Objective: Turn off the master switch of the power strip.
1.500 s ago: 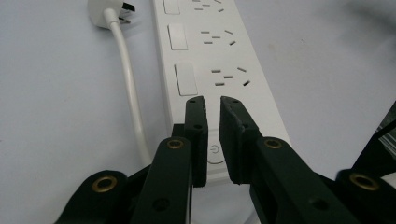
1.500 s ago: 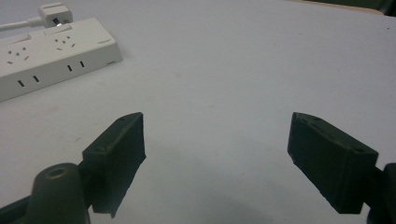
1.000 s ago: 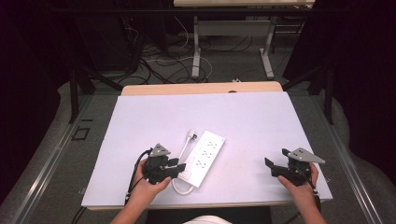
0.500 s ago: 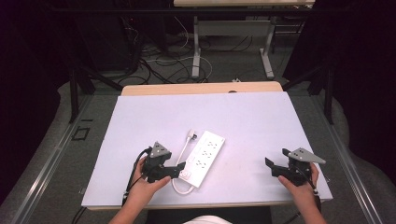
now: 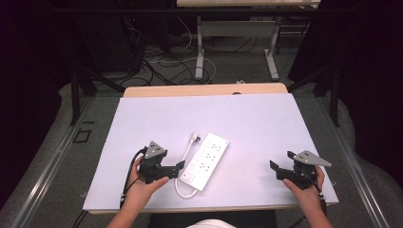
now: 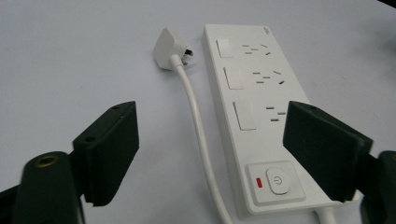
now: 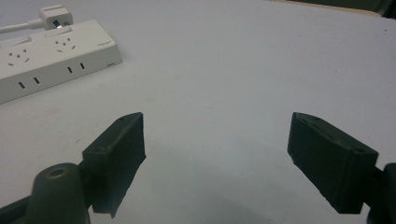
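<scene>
1. Left claw (image 5: 180,167) has crept closer to the power strip (image 5: 207,160), jaws spread wide, straddling its switch end (image 6: 275,182) and cord (image 6: 198,135).
2. Strip hasn't shifted, lying mid-worktop (image 5: 256,118).
3. Right claw (image 5: 280,169) stays put, released, over bare surface well apart.
4. My read: a grab is imminent.

We see a white power strip (image 5: 206,161) lying flat on the white table top (image 5: 247,118), sockets facing up, set at an angle near the table's front edge. We note its power button and a red indicator at the near end (image 6: 275,181). Its white cable (image 6: 198,130) loops back alongside the body, and the plug (image 6: 169,49) rests beside the far end
</scene>
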